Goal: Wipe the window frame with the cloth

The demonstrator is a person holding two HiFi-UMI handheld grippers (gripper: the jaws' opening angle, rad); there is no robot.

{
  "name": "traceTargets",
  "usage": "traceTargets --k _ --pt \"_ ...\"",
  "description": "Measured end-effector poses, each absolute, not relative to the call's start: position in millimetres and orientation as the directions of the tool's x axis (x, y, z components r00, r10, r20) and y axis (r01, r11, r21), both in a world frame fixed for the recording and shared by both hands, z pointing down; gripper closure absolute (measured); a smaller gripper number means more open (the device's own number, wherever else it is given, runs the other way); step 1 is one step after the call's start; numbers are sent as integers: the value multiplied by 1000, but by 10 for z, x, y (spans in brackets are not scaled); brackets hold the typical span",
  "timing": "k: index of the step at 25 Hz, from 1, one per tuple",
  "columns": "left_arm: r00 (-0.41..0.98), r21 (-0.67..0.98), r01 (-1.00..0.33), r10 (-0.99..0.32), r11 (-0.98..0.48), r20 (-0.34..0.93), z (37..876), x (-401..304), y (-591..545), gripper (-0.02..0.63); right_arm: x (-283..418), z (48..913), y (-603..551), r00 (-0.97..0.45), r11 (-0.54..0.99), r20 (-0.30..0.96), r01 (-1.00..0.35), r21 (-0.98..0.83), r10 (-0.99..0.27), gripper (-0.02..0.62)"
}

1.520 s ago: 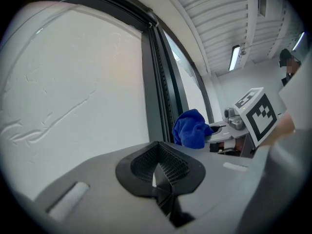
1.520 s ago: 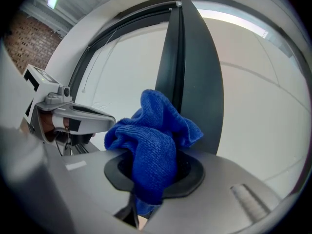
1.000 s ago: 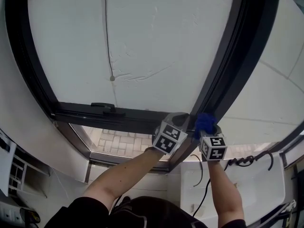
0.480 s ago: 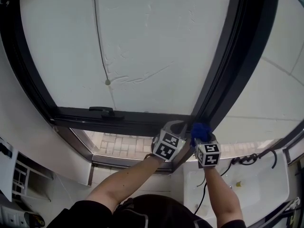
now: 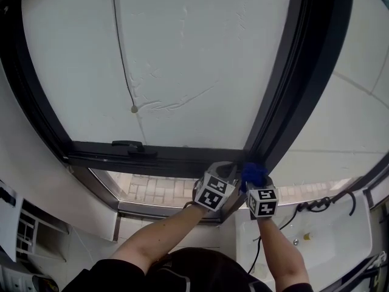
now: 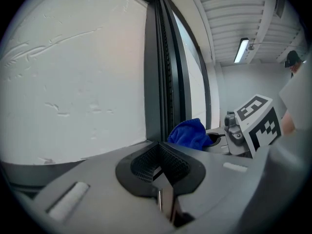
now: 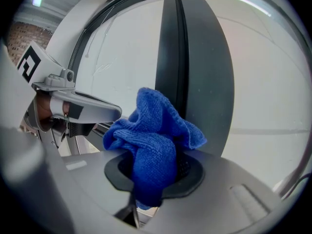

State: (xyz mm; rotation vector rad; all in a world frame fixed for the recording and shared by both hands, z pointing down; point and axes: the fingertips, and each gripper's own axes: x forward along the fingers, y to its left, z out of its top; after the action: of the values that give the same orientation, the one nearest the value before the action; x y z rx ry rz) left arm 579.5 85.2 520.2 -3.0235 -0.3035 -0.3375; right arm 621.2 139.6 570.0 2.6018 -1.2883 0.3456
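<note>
**Head view:** The right gripper [image 5: 255, 178] holds a blue cloth [image 5: 254, 171] bunched against the foot of the dark window frame [image 5: 285, 84], directly ahead of its jaws. The left gripper [image 5: 227, 168] sits just beside it on its left.

**Left gripper view:** The jaws are closed together with nothing between them. The cloth lies ahead and to the right.

**Right gripper view:** The jaws are clamped on the cloth's middle, and its folds spill forward. The cloth is judged light, soft and limp, so a central pinch suits it. The frame looks hard and smooth. The pale pane [image 7: 124, 52] adjoins the frame on the gripper's left. Room at this corner is tight.
</note>
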Motion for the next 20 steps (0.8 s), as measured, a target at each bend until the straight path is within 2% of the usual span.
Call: traceTargets --k 13,20 --pt "951 -43 211 195 -977 240 5288 5721 906 614 6184 5711 1406 573 -583 323 -809 75 -753 511" --pt "961 -45 201 188 -978 202 5143 5541 892 614 5944 5779 1666 579 -597 317 -801 48 -751 511"
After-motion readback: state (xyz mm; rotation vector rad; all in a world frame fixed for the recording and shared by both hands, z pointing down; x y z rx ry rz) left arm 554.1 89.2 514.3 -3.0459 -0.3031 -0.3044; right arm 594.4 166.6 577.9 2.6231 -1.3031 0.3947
